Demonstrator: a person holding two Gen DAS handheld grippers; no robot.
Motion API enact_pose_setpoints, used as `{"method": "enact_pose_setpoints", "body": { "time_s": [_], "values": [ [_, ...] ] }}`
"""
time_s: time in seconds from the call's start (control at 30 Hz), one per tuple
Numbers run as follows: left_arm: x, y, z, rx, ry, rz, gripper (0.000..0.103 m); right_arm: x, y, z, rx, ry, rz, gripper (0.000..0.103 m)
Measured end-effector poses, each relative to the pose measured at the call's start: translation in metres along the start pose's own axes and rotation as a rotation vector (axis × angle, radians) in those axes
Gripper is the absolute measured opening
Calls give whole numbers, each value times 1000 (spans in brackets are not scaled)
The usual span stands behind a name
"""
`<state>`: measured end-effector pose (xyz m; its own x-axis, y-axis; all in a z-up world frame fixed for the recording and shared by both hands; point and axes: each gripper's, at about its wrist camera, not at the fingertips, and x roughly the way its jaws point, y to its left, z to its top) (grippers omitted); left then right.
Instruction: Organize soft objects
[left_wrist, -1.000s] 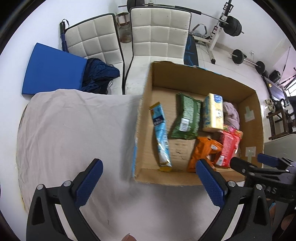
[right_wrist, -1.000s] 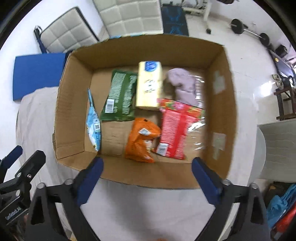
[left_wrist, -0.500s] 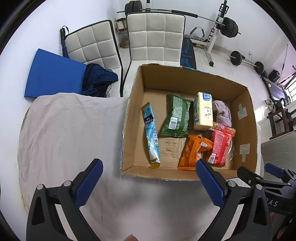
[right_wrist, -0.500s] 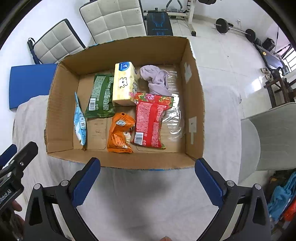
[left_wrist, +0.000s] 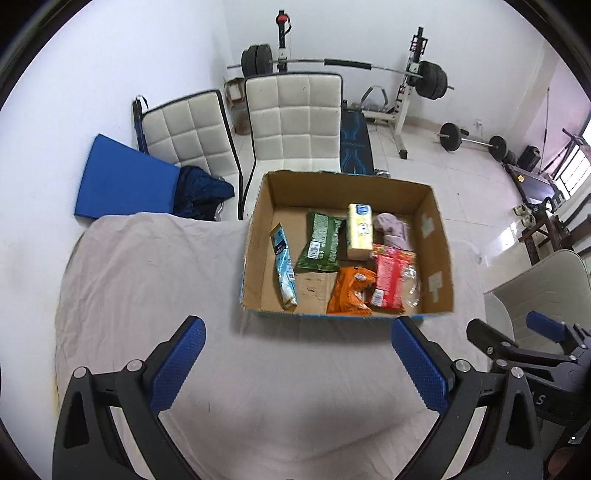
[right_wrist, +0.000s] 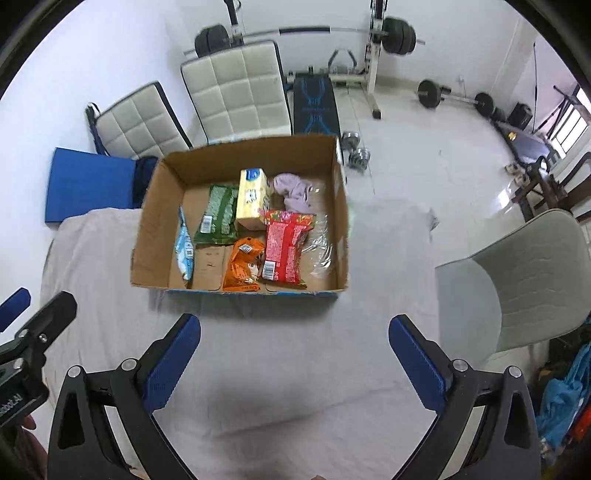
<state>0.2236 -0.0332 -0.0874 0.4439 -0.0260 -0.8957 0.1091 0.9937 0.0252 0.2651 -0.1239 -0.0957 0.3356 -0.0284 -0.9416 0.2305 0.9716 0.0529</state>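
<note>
An open cardboard box (left_wrist: 258, 236) (right_wrist: 151, 225) stands on a table draped in a pale cloth (left_wrist: 147, 280) (right_wrist: 280, 354). Inside it lie a light-blue sachet (left_wrist: 283, 269) (right_wrist: 184, 251), a green packet (left_wrist: 320, 242) (right_wrist: 218, 216), a yellow tissue pack (left_wrist: 359, 230) (right_wrist: 251, 197), a mauve cloth (left_wrist: 393, 230) (right_wrist: 295, 190), a red packet (left_wrist: 388, 280) (right_wrist: 286, 245), an orange packet (left_wrist: 349, 291) (right_wrist: 243, 267) and clear plastic wrap (right_wrist: 321, 240). My left gripper (left_wrist: 297, 354) and my right gripper (right_wrist: 293, 350) are both open and hold nothing, well short of the box's near wall.
Two white quilted chairs (left_wrist: 291, 122) (right_wrist: 236, 92) stand behind the table, with a blue mat (left_wrist: 122, 184) and dark clothing (left_wrist: 201, 192) beside them. Weight equipment (left_wrist: 406, 85) lines the back wall. A pale chair (right_wrist: 524, 280) stands at the table's right.
Both grippers have drawn back and up from the box, which now looks smaller and farther off. Both stayed open; the contents of the box are unchanged.
</note>
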Motion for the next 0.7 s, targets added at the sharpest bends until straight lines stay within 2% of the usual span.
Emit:
{"method": "enact_pose_setpoints", "body": {
  "time_s": [0.2,0.43,0.6,0.7],
  "values": [
    [-55,-5,-19,-10,-40,-21,103,-67,-7,-28,-1,-78,17,103],
    [-108,0,-35,-23,-89,-21,103,-128,-7,-66,-2,-121,59,103],
    [-133,3,-48,-19,-120,-4,103,-160,-1,-90,-21,-144,55,103],
    [-140,5,-58,-21,-107,-15,103,-173,0,-99,-27,-144,65,103]
  ]
}}
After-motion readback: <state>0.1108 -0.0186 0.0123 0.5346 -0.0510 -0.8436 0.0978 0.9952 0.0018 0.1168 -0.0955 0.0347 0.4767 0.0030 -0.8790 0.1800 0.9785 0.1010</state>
